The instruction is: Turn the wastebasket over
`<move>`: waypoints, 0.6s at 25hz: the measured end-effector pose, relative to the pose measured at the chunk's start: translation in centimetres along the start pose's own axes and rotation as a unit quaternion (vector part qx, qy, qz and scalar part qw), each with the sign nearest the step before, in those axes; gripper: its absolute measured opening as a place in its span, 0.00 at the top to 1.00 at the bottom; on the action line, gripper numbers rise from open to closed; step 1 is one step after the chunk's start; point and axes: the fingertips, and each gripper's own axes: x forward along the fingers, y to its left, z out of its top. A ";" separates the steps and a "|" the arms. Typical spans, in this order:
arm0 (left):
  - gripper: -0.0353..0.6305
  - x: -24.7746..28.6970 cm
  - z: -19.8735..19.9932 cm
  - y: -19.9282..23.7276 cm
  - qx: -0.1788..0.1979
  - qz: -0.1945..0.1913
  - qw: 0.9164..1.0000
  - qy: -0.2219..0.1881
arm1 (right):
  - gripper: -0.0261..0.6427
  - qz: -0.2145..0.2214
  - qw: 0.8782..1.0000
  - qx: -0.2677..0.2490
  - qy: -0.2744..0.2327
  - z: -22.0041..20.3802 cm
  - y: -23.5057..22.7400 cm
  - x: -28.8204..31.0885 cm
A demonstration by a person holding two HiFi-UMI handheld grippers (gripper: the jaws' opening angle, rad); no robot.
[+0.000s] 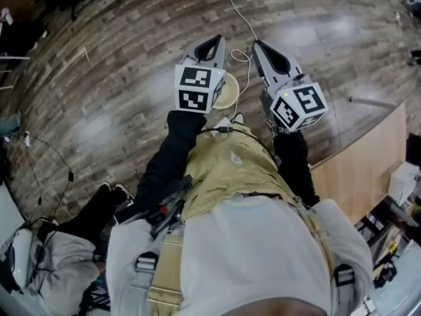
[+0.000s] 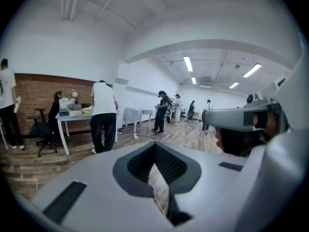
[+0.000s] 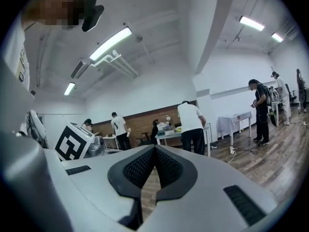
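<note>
Far below on the wood floor, in the head view, stands a pale beige round wastebasket (image 1: 228, 91), partly hidden behind the left gripper's marker cube. My left gripper (image 1: 217, 39) is held high above it, pointing ahead, its jaws shut with nothing between them. Beside it my right gripper (image 1: 258, 44) is also raised and shut on nothing. In the left gripper view the left gripper (image 2: 155, 144) faces out into the room with its tips together. The right gripper view shows the right gripper (image 3: 154, 147) the same way. Neither gripper touches the wastebasket.
A white cable (image 1: 238, 12) runs across the floor ahead. A light wooden panel (image 1: 358, 170) lies at the right. Another person (image 1: 39, 255) crouches at the lower left. Further off, a person (image 2: 104, 115) stands at a white table (image 2: 72, 116), with more people beyond.
</note>
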 end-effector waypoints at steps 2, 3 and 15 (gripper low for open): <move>0.94 -0.7 1.8 0.6 -0.001 0.009 1.000 -0.023 | 0.93 0.003 1.000 -0.013 -0.015 1.5 0.5 0.2; 0.94 -1.1 2.5 0.7 -0.004 0.012 0.999 -0.032 | 0.93 0.004 1.000 -0.018 -0.021 2.1 0.8 0.3; 0.95 -3.2 6.6 -0.9 -0.006 -0.012 0.996 -0.086 | 0.93 0.008 0.997 -0.054 -0.057 5.9 2.0 0.1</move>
